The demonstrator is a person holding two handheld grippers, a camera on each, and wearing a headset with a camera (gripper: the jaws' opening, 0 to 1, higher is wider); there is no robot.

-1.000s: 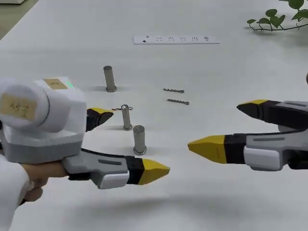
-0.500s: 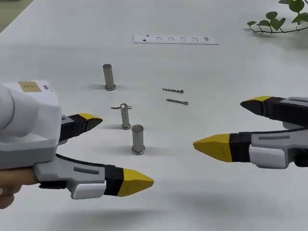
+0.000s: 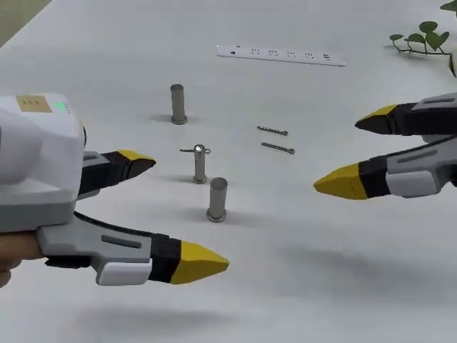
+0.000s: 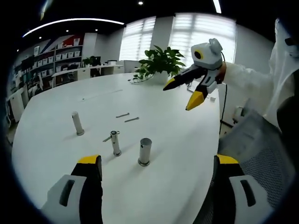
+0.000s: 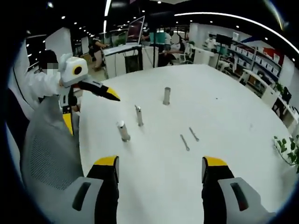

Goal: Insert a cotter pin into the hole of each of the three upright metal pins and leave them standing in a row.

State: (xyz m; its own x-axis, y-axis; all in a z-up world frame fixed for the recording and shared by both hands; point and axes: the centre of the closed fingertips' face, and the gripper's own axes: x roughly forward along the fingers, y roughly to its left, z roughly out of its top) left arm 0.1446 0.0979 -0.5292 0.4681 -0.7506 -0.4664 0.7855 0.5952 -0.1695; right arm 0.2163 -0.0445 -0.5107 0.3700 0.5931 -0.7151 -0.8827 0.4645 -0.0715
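Whole head view has slid since a second ago, everything sitting a little higher and to the right, so camera drift. Against the pins, though, the left tongs (image 3: 190,213) have backed off. Their upper tip was nearly at the middle pin (image 3: 200,166) and now stands clear of it toward frame left. Right tongs (image 3: 336,156) have drawn away too, riding higher at the right edge and further from the near pin (image 3: 217,200). Both sets of tongs are spread wide and hold nothing. Pins unchanged: far pin (image 3: 177,104), middle pin and near pin upright in a slanting row on the bench (image 3: 321,271), left of centre. A cotter (image 3: 195,150) lies crosswise at the middle pin's top, as before. Two loose cotters (image 3: 273,131) (image 3: 278,148) lie flat right of the row, same places relative to it. Hard to read: holes in the far and near pins cannot be made out. How deep the cotter sits is too small to tell. The left tongs' body runs off frame left and the right tongs' body off frame right. A plant (image 3: 425,37) is clipped at the upper right corner, and a power strip (image 3: 280,55) lies at top centre.
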